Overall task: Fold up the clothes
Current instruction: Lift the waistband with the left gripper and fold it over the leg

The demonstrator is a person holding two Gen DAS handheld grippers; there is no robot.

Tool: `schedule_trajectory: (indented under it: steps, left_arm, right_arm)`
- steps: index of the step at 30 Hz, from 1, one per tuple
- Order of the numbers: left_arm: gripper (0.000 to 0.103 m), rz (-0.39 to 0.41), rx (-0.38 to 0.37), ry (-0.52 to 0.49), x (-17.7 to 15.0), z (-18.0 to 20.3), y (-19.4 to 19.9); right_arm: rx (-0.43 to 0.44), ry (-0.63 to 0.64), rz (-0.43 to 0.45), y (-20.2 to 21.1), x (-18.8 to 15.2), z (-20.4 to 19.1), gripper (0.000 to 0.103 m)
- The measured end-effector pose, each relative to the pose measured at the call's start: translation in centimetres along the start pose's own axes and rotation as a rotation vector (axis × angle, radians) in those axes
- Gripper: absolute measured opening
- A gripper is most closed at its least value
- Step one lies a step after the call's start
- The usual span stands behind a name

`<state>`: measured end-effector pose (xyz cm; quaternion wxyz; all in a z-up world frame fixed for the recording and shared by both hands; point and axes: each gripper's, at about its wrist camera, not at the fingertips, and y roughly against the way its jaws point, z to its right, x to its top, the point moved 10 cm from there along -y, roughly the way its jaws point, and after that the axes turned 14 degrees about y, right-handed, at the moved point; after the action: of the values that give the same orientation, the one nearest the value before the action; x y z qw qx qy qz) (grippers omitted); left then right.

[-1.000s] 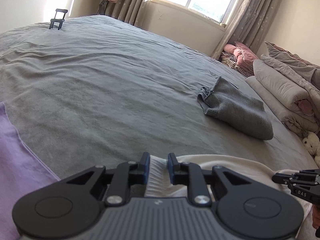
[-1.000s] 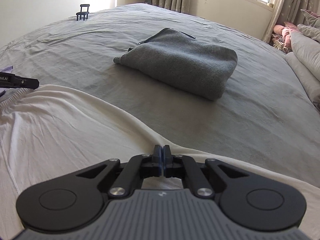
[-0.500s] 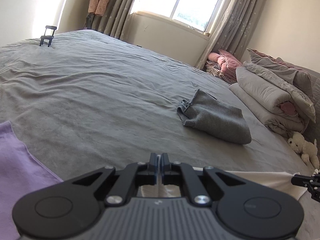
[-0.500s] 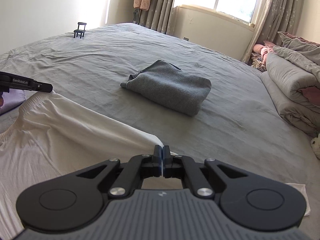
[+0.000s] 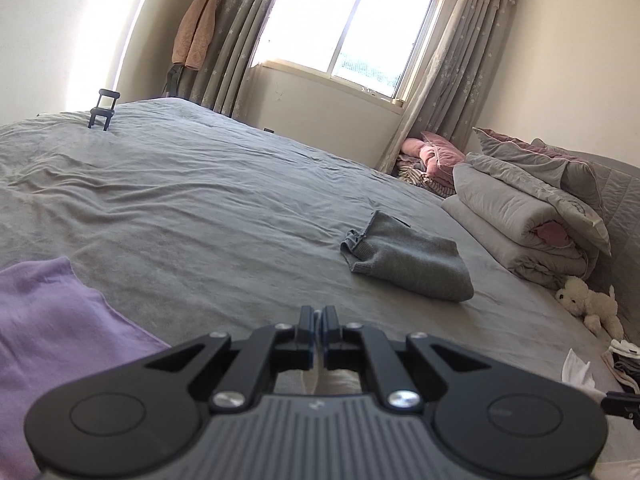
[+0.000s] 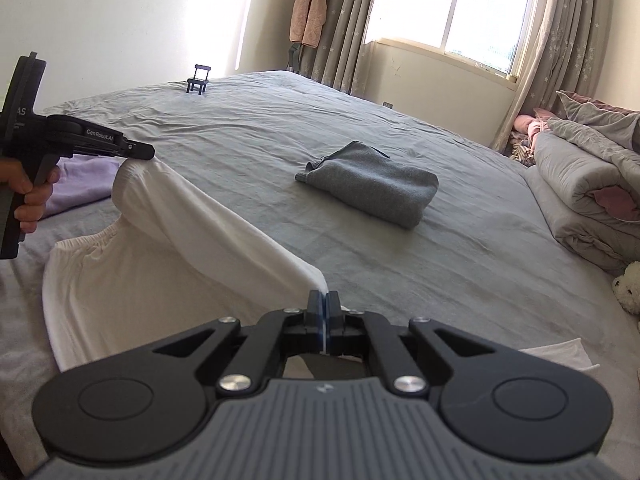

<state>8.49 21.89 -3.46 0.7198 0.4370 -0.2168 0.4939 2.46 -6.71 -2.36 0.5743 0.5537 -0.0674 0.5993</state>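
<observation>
A cream-white garment [image 6: 160, 256] is lifted off the grey bed [image 6: 460, 256] along its far edge, the rest draping down to the near side. My left gripper [image 5: 318, 320] is shut on one corner of that edge; it also shows in the right wrist view [image 6: 146, 152]. My right gripper [image 6: 323, 300] is shut on the other corner, and the edge stretches taut between the two. A folded grey sweater [image 6: 372, 182] lies mid-bed beyond, also in the left wrist view [image 5: 408, 260].
A lilac garment [image 5: 48, 320] lies at the near left. Rolled quilts and pillows [image 5: 528, 216] are stacked at the right, with a white plush toy [image 5: 588, 304] below. A small black stand [image 5: 103, 110] sits at the bed's far left. Small folded items [image 5: 624, 360] lie near right.
Both grippers have risen, lifting the white garment's edge off the bed. The left gripper closed fully on the cloth a second ago.
</observation>
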Motion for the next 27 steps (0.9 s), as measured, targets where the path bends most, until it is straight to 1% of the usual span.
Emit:
schedule_trajectory:
  steps: [3,6,10,12,15,18,20,22,24,25,27]
  left_arm:
    - [0.003,-0.026,0.036,-0.009,-0.9,0.1,0.9]
    - [0.003,-0.063,0.08,-0.016,-2.0,-0.1,1.3]
    - [0.003,-0.105,0.15,-0.027,-3.7,-0.4,2.1]
    - [0.003,-0.122,0.182,-0.013,-4.5,-0.8,2.7]
    - [0.005,-0.146,0.22,0.027,-5.7,-1.3,3.6]
    - [0.016,-0.157,0.238,0.095,-6.3,-1.6,4.4]
    - [0.041,-0.164,0.232,0.159,-6.7,-1.6,5.2]
    - [0.049,-0.171,0.222,0.231,-7.0,-1.6,5.9]
    - [0.055,-0.181,0.206,0.324,-7.5,-1.5,6.7]
    - [0.059,-0.186,0.194,0.368,-7.7,-1.4,6.9]
    - [0.062,-0.196,0.163,0.451,-8.1,-1.1,7.1]
  right_arm:
    - [0.043,0.008,-0.008,0.7,-1.0,-1.4,0.002]
    - [0.091,0.007,-0.023,0.5,-2.3,-2.5,0.002]
    - [0.161,-0.006,-0.086,-1.1,-4.2,-4.2,0.002]
    - [0.183,0.007,-0.134,-2.2,-5.3,-5.0,0.002]
    - [0.193,0.027,-0.147,-2.6,-5.8,-5.6,0.002]
    - [0.205,0.005,-0.152,-2.9,-6.0,-5.4,0.003]
    - [0.207,-0.005,-0.148,-2.6,-6.2,-5.5,0.005]
    - [0.209,-0.008,-0.142,-2.4,-6.2,-5.5,0.011]
    - [0.214,-0.005,-0.132,-2.1,-6.0,-5.6,0.011]
    - [0.219,-0.004,-0.129,-2.0,-5.9,-5.7,0.011]
    - [0.219,-0.006,-0.117,-1.8,-5.8,-5.6,0.011]
